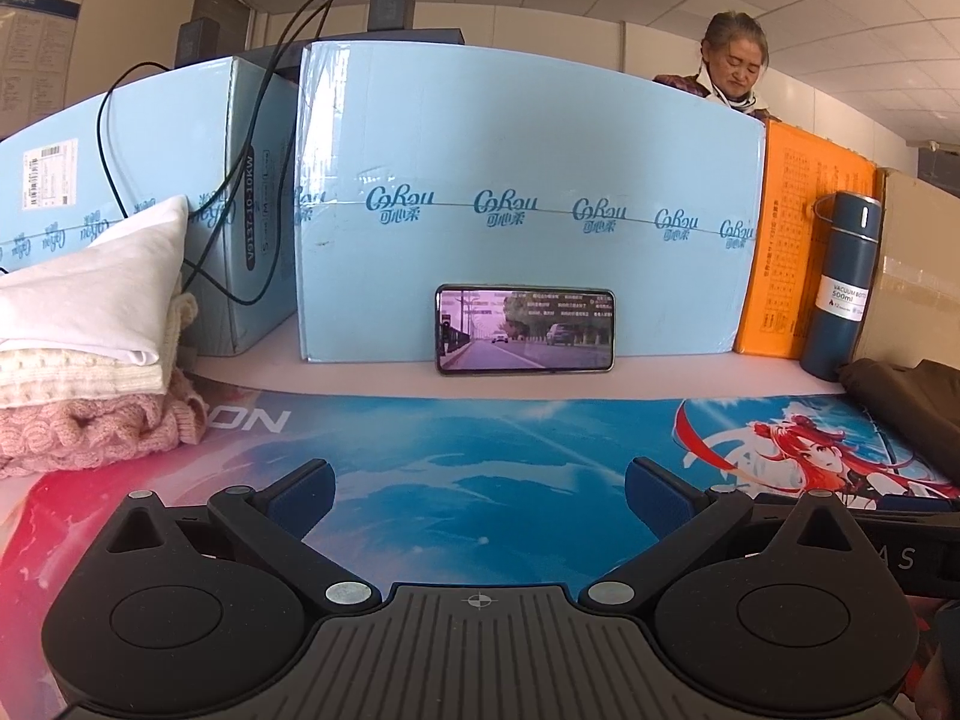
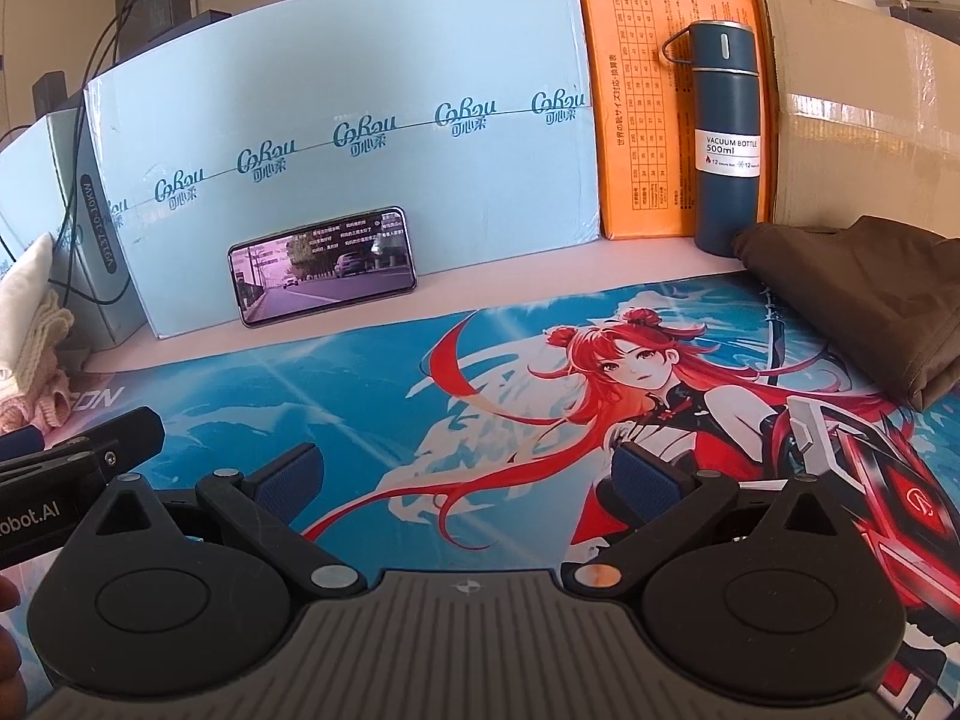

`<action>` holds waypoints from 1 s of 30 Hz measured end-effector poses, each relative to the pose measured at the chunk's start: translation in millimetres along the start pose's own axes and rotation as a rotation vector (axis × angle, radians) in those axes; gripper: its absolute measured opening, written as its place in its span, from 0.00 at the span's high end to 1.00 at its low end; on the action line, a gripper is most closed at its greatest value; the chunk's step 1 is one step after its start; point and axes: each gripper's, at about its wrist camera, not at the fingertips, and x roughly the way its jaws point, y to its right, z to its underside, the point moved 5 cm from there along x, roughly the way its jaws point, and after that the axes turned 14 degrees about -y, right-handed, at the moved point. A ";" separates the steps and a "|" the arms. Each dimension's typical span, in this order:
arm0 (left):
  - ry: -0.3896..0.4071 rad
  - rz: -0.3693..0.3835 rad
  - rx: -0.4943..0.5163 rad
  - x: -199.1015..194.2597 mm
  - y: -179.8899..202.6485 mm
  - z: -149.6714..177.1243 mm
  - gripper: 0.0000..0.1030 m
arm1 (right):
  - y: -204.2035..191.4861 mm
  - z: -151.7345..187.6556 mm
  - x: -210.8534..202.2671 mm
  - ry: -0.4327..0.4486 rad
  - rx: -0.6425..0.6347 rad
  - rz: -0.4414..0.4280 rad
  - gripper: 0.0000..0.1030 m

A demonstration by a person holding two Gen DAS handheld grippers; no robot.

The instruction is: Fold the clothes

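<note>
A stack of folded clothes (image 1: 90, 348), white on top, cream knit in the middle, pink knit at the bottom, sits at the left of the table; its edge shows in the right wrist view (image 2: 36, 348). A brown garment (image 2: 864, 306) lies at the right; it also shows in the left wrist view (image 1: 900, 408). My left gripper (image 1: 480, 495) is open and empty above the printed desk mat (image 1: 480, 456). My right gripper (image 2: 468, 477) is open and empty above the mat (image 2: 372, 384), left of the brown garment.
Light blue cartons (image 1: 522, 198), an orange box (image 2: 654, 102) and a brown carton (image 2: 864, 108) wall the back. A phone (image 1: 525, 329) leans on the blue carton. A dark blue vacuum bottle (image 2: 723, 138) stands by the brown garment. A person (image 1: 735, 66) sits behind.
</note>
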 end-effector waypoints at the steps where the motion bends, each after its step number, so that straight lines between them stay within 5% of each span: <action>1: 0.000 -0.009 -0.007 1.3 11.1 -1.9 0.00 | 0.2 0.0 -0.1 0.004 0.000 0.000 0.00; 10: 0.016 -0.030 -0.026 14.0 38.7 -2.6 0.00 | 1.9 -0.4 -0.6 0.037 -0.004 0.005 0.00; 13: 0.020 -0.034 -0.028 15.4 42.5 -1.8 0.00 | -0.3 -5.0 -4.9 0.155 -0.043 0.027 0.00; 30: 0.027 -0.036 -0.029 21.8 46.4 1.2 0.00 | 1.1 -2.4 -1.8 0.076 -0.013 0.015 0.00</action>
